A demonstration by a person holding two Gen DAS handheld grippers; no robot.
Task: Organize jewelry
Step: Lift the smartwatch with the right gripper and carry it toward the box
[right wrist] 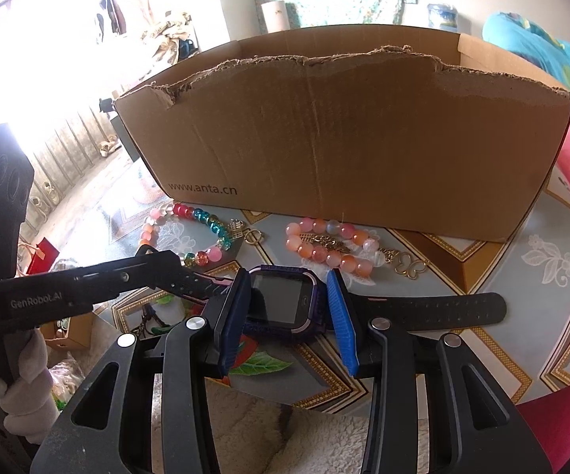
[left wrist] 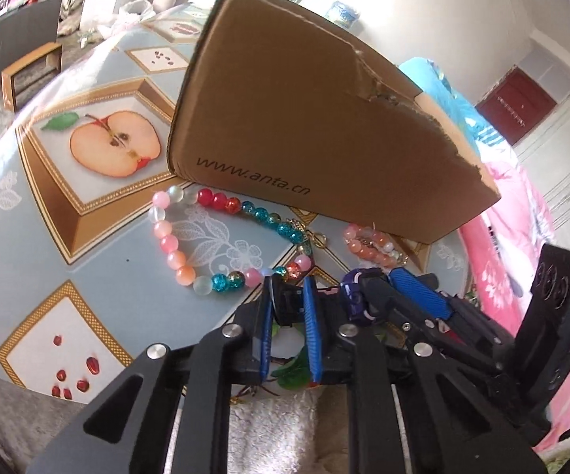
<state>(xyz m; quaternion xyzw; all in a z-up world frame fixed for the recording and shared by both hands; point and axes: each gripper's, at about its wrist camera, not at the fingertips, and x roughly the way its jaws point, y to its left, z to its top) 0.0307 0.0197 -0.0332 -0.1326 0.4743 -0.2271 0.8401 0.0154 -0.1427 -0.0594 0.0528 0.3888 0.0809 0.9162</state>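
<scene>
Two grippers on one watch [right wrist: 281, 302]: right gripper [right wrist: 289, 316] clamps its purple case, left gripper [left wrist: 289, 300] is nearly closed on the strap end. Cardboard box [right wrist: 344, 138] stands just ahead. Judgement: lift level, both together, clearing the bracelets [right wrist: 324, 247] before the torn rim.

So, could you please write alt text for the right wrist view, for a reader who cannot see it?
The right tongs grip a purple smartwatch by its case, while the left tongs hold one end of its black strap. Behind it, two beaded bracelets lie on the patterned table before a torn cardboard box.
</scene>
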